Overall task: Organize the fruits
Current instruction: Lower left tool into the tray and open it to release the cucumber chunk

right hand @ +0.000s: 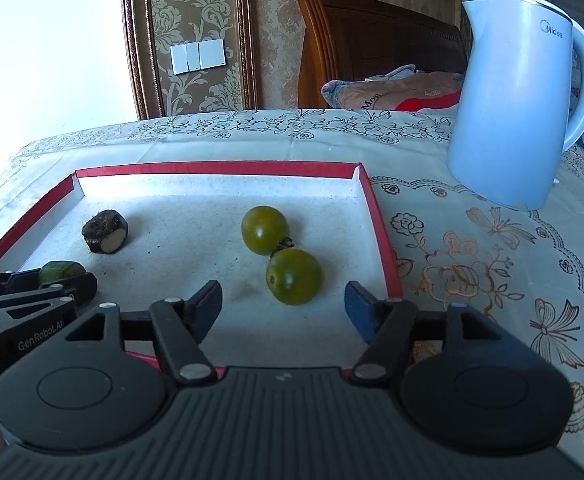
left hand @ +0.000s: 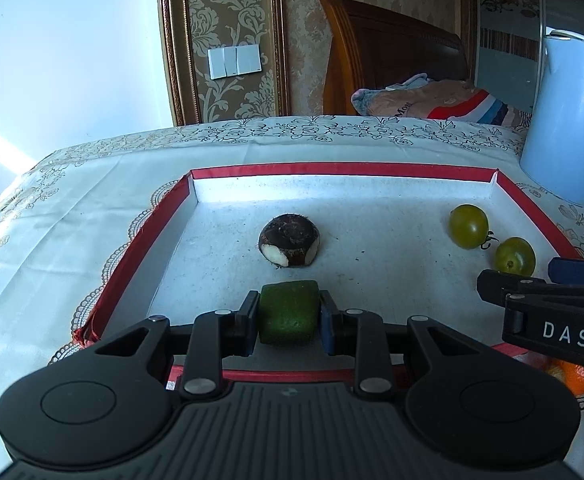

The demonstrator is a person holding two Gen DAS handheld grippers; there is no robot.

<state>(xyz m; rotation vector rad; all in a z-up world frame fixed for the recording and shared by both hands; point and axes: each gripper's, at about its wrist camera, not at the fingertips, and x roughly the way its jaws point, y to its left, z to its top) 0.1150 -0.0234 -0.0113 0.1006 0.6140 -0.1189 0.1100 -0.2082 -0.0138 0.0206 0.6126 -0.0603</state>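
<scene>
My left gripper (left hand: 289, 314) is shut on a green fruit chunk (left hand: 289, 312), held over the near part of the red-rimmed white tray (left hand: 339, 169). A dark brown water chestnut (left hand: 290, 245) lies in the tray just beyond it. Two green tomatoes (left hand: 469, 226) (left hand: 515, 255) lie at the tray's right. In the right wrist view my right gripper (right hand: 284, 312) is open and empty, just in front of the nearer tomato (right hand: 293, 276); the other tomato (right hand: 265, 230), the water chestnut (right hand: 105, 231), the green chunk (right hand: 60, 271) and the tray (right hand: 216, 169) show there too.
A light blue electric kettle (right hand: 519, 96) stands on the floral tablecloth (right hand: 491, 248) right of the tray. An orange fruit (left hand: 581, 376) lies off the tray at the near right. A wooden headboard and bedding are behind the table.
</scene>
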